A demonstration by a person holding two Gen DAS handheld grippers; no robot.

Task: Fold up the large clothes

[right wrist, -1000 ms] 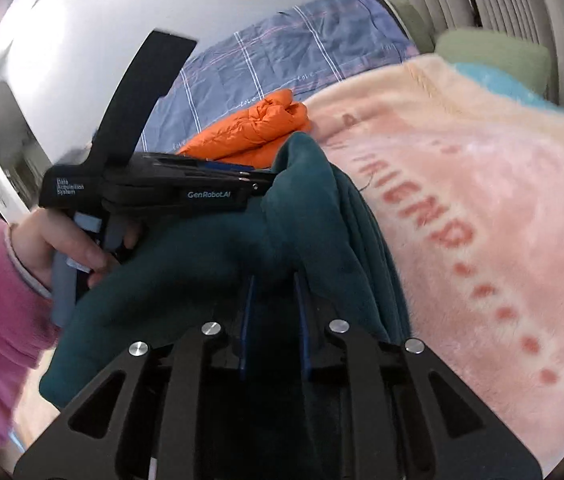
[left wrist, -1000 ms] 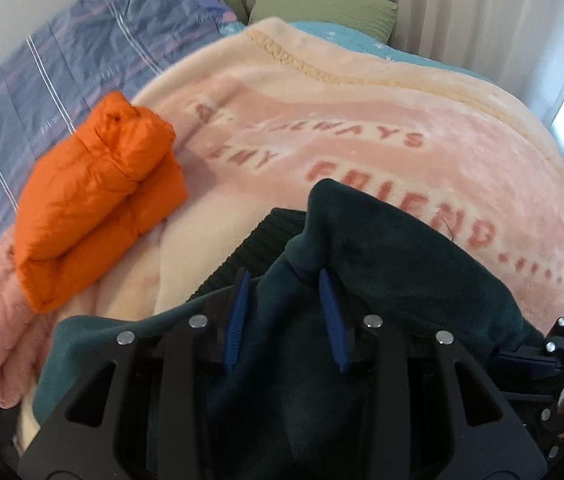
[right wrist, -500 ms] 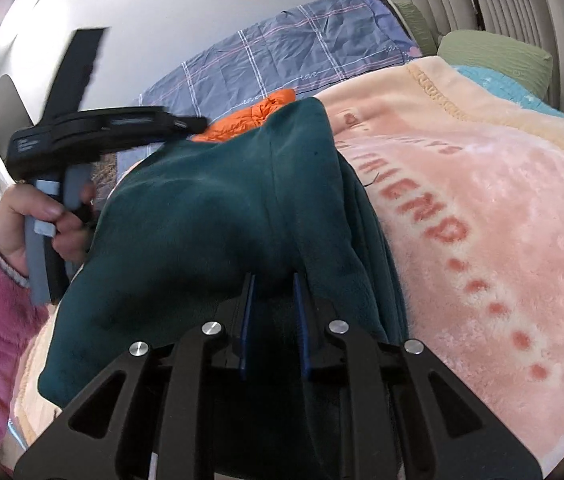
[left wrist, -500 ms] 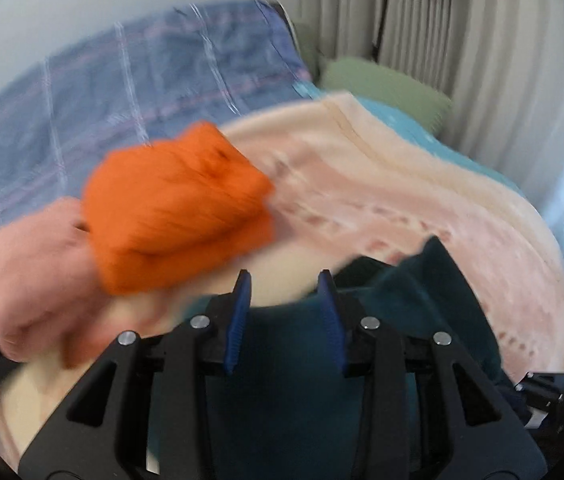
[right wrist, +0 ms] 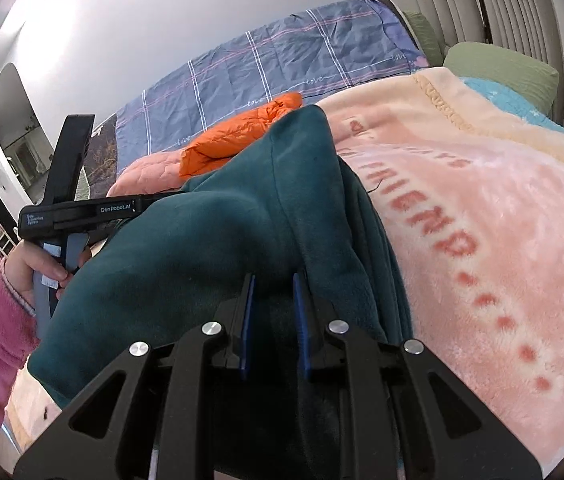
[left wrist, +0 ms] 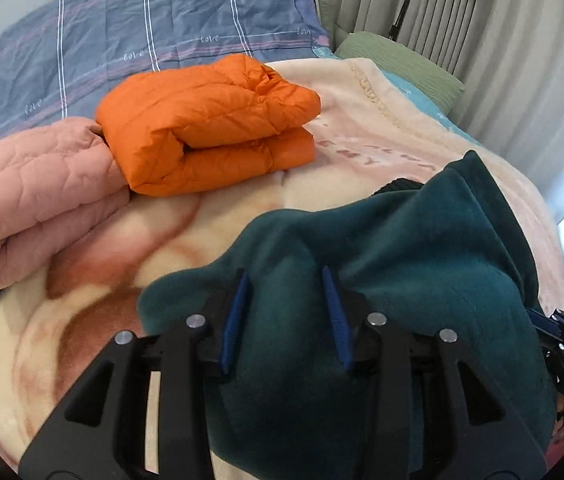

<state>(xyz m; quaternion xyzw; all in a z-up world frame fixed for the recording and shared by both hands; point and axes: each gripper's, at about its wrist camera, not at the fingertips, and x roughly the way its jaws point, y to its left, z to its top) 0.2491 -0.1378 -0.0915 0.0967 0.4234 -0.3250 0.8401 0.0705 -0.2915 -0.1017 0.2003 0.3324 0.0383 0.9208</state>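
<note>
A dark teal fleece garment (left wrist: 401,248) lies bunched on the pink blanket (left wrist: 381,152) of the bed. My left gripper (left wrist: 285,280) is shut on a thick fold of the fleece at its near left side. My right gripper (right wrist: 272,284) is shut on another fold of the same fleece (right wrist: 218,240) at its near right side. The left gripper's body (right wrist: 82,212) and the hand holding it show at the left of the right wrist view. The fleece hangs stretched between the two grippers.
A folded orange puffer jacket (left wrist: 210,120) lies on the blanket beyond the fleece, beside a folded pink quilted garment (left wrist: 38,192). A blue plaid quilt (left wrist: 122,28) covers the far side. A green pillow (left wrist: 397,60) and curtains (left wrist: 481,20) are at the back right.
My left gripper has swung left with its fold, spreading the fleece wider. The orange jacket now sits centred in the left wrist view. The right gripper has stayed put.
</note>
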